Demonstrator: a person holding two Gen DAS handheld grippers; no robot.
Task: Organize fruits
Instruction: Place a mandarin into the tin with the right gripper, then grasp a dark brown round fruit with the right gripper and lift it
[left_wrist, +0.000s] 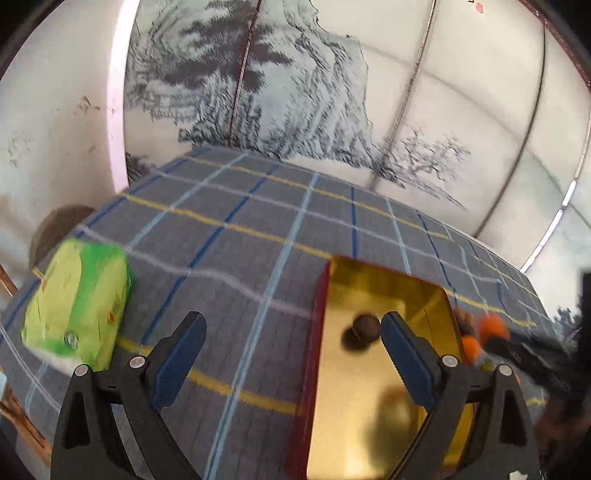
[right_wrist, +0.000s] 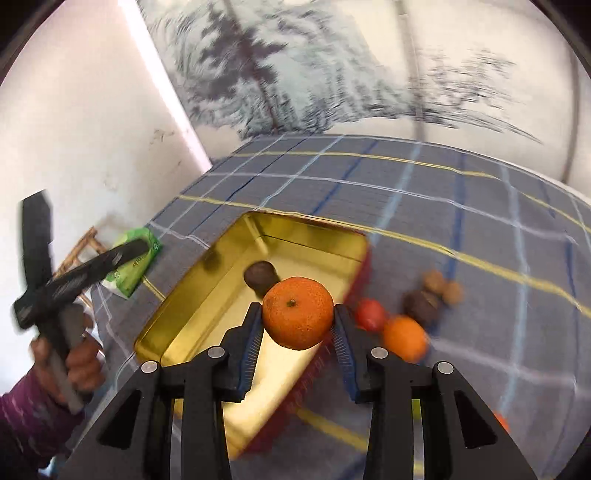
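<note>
A round orange mandarin with a small green stem dot (right_wrist: 297, 312) is squeezed between the two blue-padded fingers of the right gripper (right_wrist: 297, 325). It is held up over the near part of a shiny gold metal tin with red outside walls (right_wrist: 334, 236), which is set on a grey-blue checked tablecloth (right_wrist: 461, 206). One dark brown round fruit (right_wrist: 260, 277) is already seen inside the tin.

The left gripper (left_wrist: 293, 345) is spread wide with nothing in it, above the cloth at the tin's left edge.

More fruit is left on the cloth just beside the tin: a second orange mandarin (right_wrist: 404, 338), a small red fruit (right_wrist: 370, 314), a dark brown one (right_wrist: 421, 305) and two pale brown nuts (right_wrist: 443, 287).

The mandarin is smooth and round, so it could be squashed if pinched too hard. If it is let go from too high, it could bounce off the hard metal floor and roll out. The tin's wall could be bumped by the fingers and the tin pushed along the cloth. A green soft packet (left_wrist: 77, 299) is well apart, to the left.
</note>
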